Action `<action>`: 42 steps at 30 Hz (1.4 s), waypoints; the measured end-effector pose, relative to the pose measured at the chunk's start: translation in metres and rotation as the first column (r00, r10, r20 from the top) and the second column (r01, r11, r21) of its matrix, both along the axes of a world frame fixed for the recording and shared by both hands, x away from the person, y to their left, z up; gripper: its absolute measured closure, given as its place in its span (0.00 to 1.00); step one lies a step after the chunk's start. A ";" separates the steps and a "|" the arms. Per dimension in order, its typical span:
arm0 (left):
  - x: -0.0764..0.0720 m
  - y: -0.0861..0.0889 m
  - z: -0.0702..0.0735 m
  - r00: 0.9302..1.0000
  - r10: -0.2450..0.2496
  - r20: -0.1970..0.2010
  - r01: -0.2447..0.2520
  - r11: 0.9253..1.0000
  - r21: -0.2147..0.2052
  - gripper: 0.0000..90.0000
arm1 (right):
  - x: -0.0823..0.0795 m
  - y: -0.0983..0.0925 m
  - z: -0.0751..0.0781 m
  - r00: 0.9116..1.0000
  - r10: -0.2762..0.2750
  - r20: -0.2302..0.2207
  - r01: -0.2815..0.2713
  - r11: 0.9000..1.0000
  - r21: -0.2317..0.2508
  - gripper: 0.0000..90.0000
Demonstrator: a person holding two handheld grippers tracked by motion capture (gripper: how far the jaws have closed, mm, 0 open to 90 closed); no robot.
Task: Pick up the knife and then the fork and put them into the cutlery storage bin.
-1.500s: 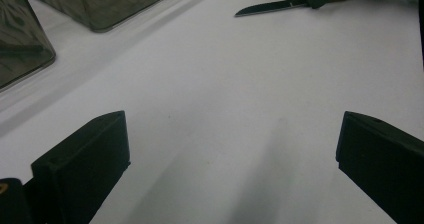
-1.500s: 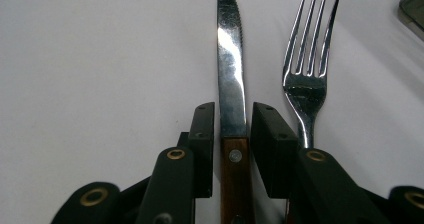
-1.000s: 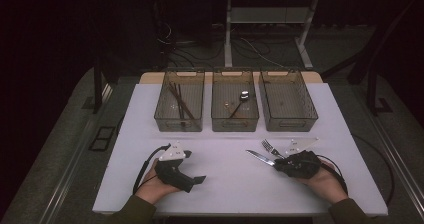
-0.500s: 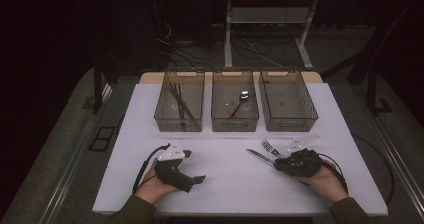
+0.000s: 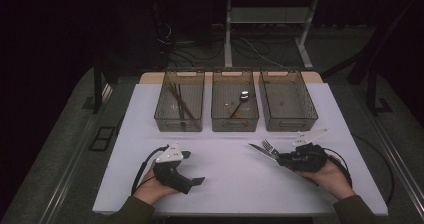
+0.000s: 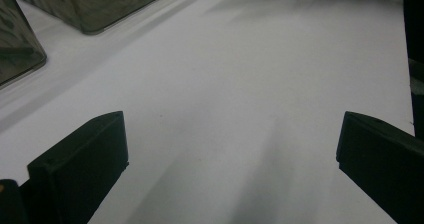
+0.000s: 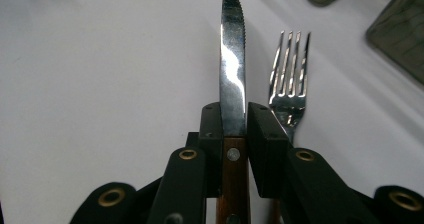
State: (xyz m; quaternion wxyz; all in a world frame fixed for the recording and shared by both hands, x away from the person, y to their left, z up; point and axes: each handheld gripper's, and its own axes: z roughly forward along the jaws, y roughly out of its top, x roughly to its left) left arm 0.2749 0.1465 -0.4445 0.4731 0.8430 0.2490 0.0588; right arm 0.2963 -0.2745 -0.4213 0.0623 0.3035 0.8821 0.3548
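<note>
A knife (image 7: 233,74) with a serrated blade and a brown wooden handle sticks out from my right gripper (image 7: 234,116), which is shut on it where the blade meets the handle. A fork (image 7: 290,74) lies on the white table just right of the blade, its handle passing under the right jaw. In the high view my right gripper (image 5: 282,157) is at the front right, with the knife (image 5: 260,149) pointing left and the fork (image 5: 269,145) beside it. My left gripper (image 5: 194,167) rests at the front left. Its jaws (image 6: 230,144) stand wide open with nothing between them.
Three clear bins stand in a row at the back of the table (image 5: 225,184). The left bin (image 5: 179,119) holds dark sticks, the middle bin (image 5: 235,121) a spoon, and the right bin (image 5: 289,120) looks bare. The floor around the table is dark, with cables and frame legs behind it.
My right gripper has shifted a little with the knife still in it. The left gripper has not moved.
</note>
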 end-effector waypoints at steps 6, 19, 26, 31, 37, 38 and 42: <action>0.000 0.002 -0.001 1.000 -0.012 -0.007 0.012 1.000 0.022 0.00 | 0.005 -0.006 0.009 1.000 -0.017 -0.001 0.017 1.000 0.016 0.86; -0.001 0.014 0.000 1.000 0.006 0.000 -0.006 1.000 0.020 0.00 | 0.023 -0.021 0.032 0.996 -0.077 0.036 0.075 0.996 0.048 0.86; -0.001 0.015 0.001 1.000 0.010 0.003 -0.010 1.000 0.017 0.00 | 0.034 -0.027 0.044 0.993 -0.104 0.052 0.100 0.992 0.071 0.86; -0.001 0.015 0.002 1.000 0.011 0.006 -0.011 1.000 0.019 0.00 | 0.047 -0.031 0.051 0.989 -0.134 0.057 0.129 0.989 0.078 0.86; -0.001 0.016 0.002 1.000 0.013 0.005 -0.014 1.000 0.011 0.00 | 0.068 -0.038 0.060 0.982 -0.180 0.062 0.176 0.981 0.077 0.86; -0.001 0.016 0.002 1.000 0.013 0.005 -0.013 1.000 0.010 0.00 | 0.073 -0.040 0.062 0.980 -0.189 0.064 0.184 0.980 0.073 0.86; -0.001 0.016 0.002 1.000 0.015 0.004 -0.015 1.000 0.008 0.00 | 0.086 -0.047 0.068 0.974 -0.216 0.068 0.211 0.975 0.075 0.86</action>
